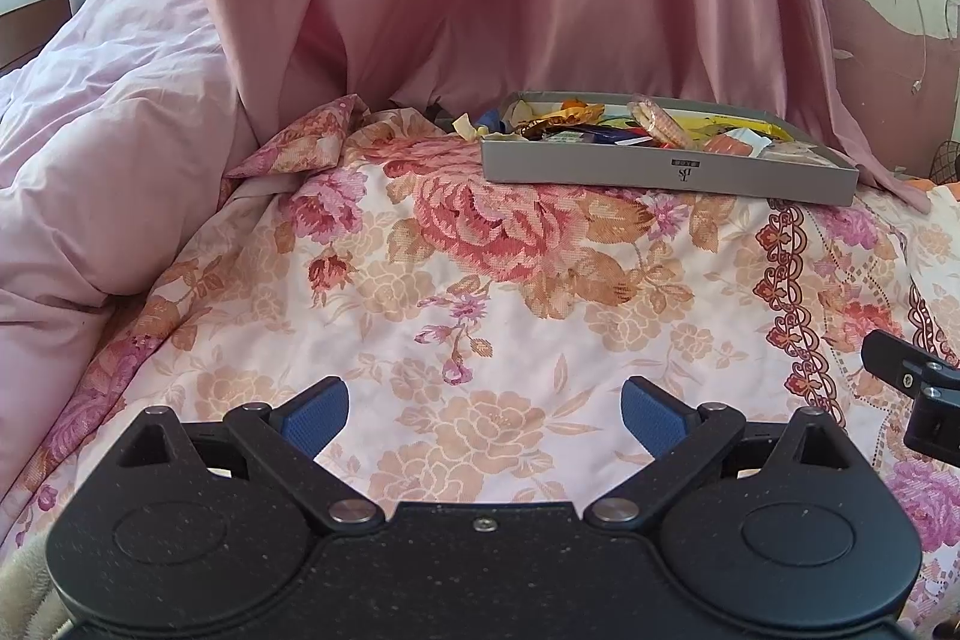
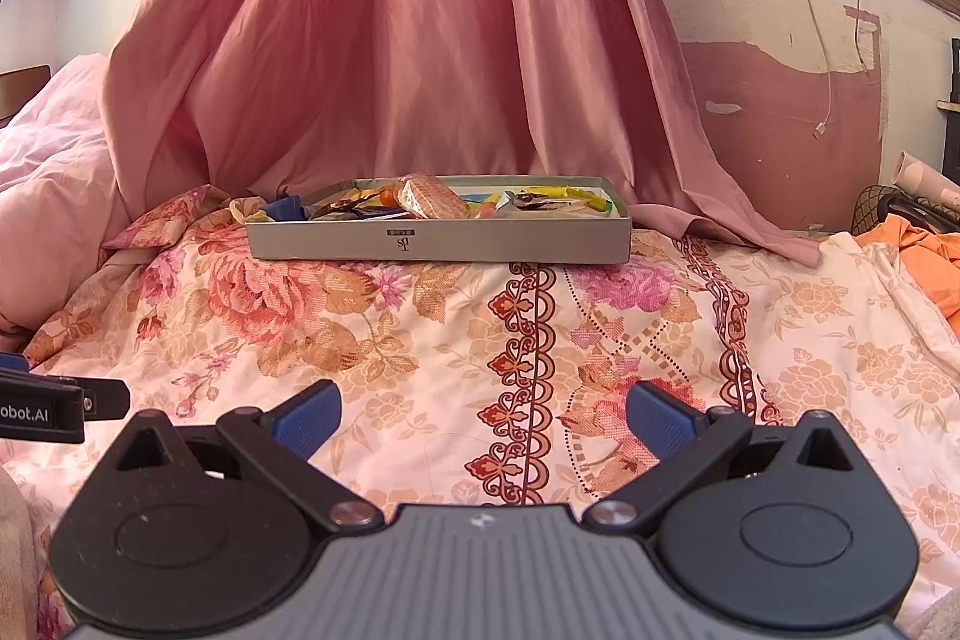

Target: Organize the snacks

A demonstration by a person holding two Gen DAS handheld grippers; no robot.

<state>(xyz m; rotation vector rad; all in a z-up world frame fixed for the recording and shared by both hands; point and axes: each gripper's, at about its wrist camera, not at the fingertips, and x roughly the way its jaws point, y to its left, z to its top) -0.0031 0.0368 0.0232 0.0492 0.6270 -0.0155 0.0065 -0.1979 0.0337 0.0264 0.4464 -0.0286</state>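
A shallow grey box (image 1: 666, 172) lies on the floral bedspread at the far side, filled with several wrapped snacks (image 1: 654, 127). It also shows in the right wrist view (image 2: 438, 241), with an orange biscuit pack (image 2: 432, 199) on top. A few wrappers (image 1: 480, 124) lie just off the box's left end. My left gripper (image 1: 485, 421) is open and empty, low over the bedspread, well short of the box. My right gripper (image 2: 485, 421) is open and empty, likewise short of the box. Each gripper's edge shows in the other's view.
A pink curtain (image 2: 420, 40) hangs behind the box. A pink duvet (image 1: 102, 148) is heaped on the left. Orange cloth (image 2: 918, 250) lies at the right edge. The floral bedspread (image 2: 540, 328) stretches between grippers and box.
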